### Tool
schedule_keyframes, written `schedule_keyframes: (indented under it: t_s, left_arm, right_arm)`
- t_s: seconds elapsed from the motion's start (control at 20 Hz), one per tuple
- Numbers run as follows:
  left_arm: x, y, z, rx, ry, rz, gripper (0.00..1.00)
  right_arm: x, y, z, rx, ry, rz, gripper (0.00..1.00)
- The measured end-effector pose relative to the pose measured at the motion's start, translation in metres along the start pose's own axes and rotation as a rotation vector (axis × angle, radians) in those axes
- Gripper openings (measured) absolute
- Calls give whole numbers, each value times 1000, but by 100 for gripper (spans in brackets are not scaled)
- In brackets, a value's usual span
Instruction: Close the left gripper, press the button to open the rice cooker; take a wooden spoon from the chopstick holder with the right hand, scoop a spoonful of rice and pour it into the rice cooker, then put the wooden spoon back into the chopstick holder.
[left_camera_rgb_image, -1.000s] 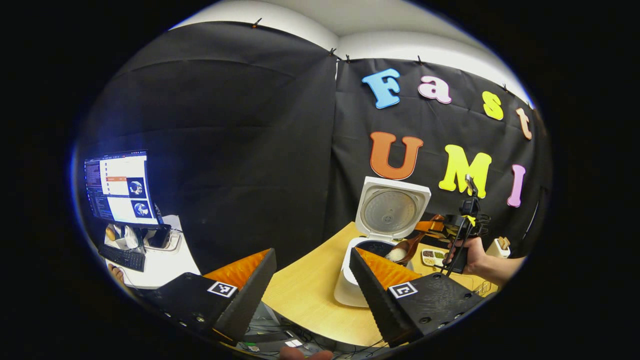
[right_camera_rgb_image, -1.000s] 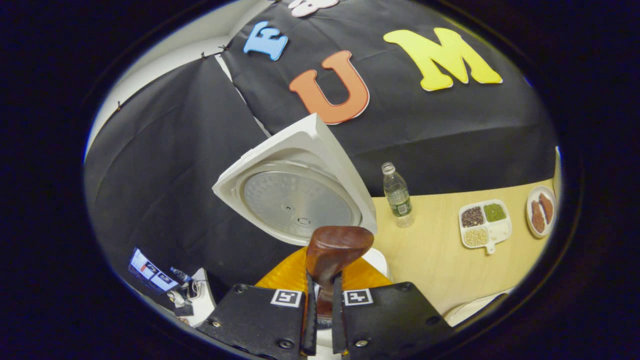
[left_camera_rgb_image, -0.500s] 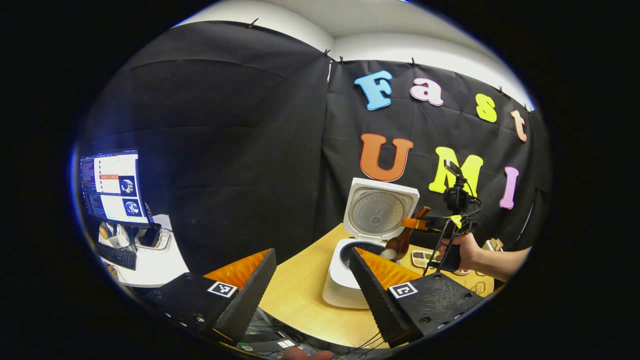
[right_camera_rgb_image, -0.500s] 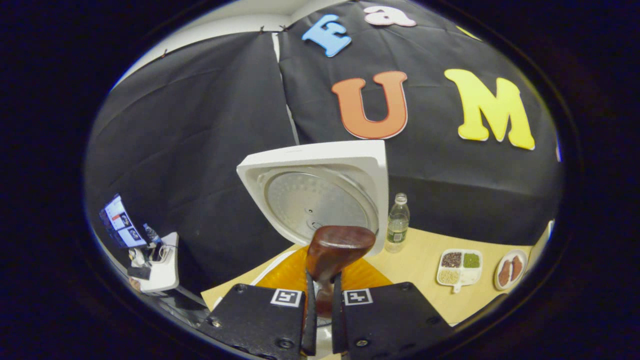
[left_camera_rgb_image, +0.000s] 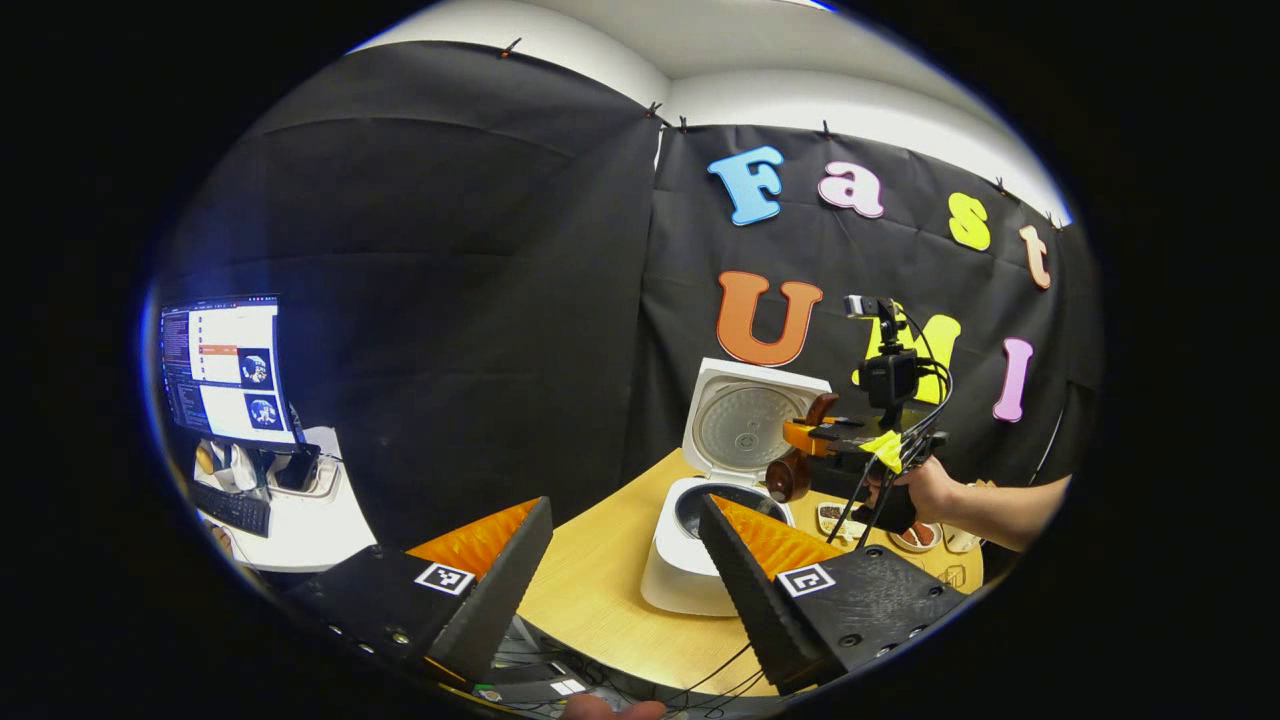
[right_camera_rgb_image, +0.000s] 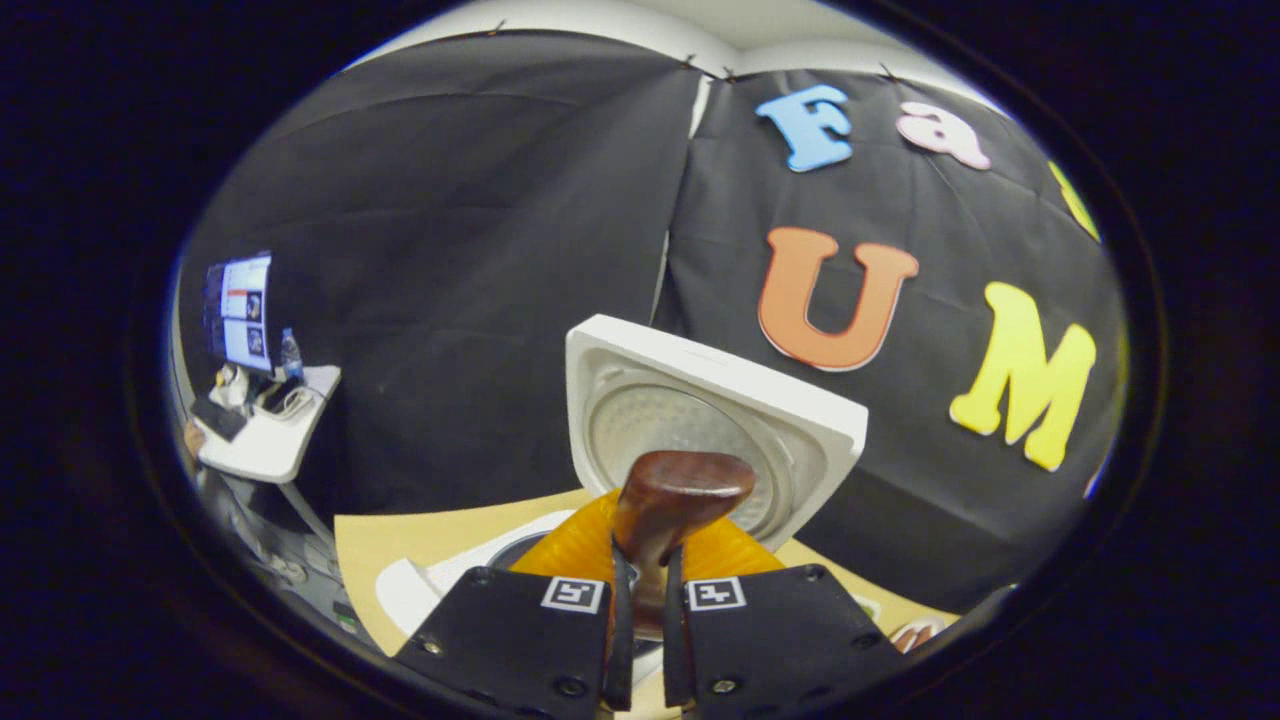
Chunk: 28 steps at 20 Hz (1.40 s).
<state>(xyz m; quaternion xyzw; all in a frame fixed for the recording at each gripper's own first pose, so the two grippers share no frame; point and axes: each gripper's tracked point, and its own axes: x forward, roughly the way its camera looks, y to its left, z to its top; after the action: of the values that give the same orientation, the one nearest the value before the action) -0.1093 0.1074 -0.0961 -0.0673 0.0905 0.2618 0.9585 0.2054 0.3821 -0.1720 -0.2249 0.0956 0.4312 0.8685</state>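
The white rice cooker (left_camera_rgb_image: 690, 560) stands on the wooden table (left_camera_rgb_image: 600, 590) with its lid (left_camera_rgb_image: 745, 430) raised. My left gripper (left_camera_rgb_image: 625, 510) hangs open in front of it, holding nothing. A hand holds my right gripper (left_camera_rgb_image: 810, 440) above the cooker's right side, and the dark wooden spoon (left_camera_rgb_image: 790, 470) hangs from it with its bowl downward over the pot. In the right gripper view, my right gripper (right_camera_rgb_image: 642, 545) is shut on the wooden spoon (right_camera_rgb_image: 675, 490), whose back faces the camera in front of the lid (right_camera_rgb_image: 700, 420). No rice shows on the spoon.
A lit monitor (left_camera_rgb_image: 225, 365) and a keyboard (left_camera_rgb_image: 232, 510) sit on a white side table (left_camera_rgb_image: 310, 525) at the left. Small dishes (left_camera_rgb_image: 915, 535) lie on the table right of the cooker. Cables (left_camera_rgb_image: 700, 680) trail under the table's front edge.
The right gripper rose and swung left over the cooker, tipping the spoon bowl-down. The rice seen on the spoon a second ago is gone. The left gripper stayed open.
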Motion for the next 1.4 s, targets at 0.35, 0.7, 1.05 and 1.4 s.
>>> schedule_keyframes:
  t_s: [0.35,0.7,1.05,1.4]
  left_arm:
    - [-4,-1,0,-2,-12,-21,94]
    - [-5,-17,10,-34,-39,-90,94]
    - [6,-34,10,-30,-41,-157,94]
    - [14,-69,9,-69,-17,-248,95]
  right_arm:
    - [-3,16,24,-157,-66,8,17]
    - [-11,16,25,-27,-51,6,17]
    - [-67,-4,45,351,-75,14,17]
    - [-152,-67,31,674,-106,-52,17]
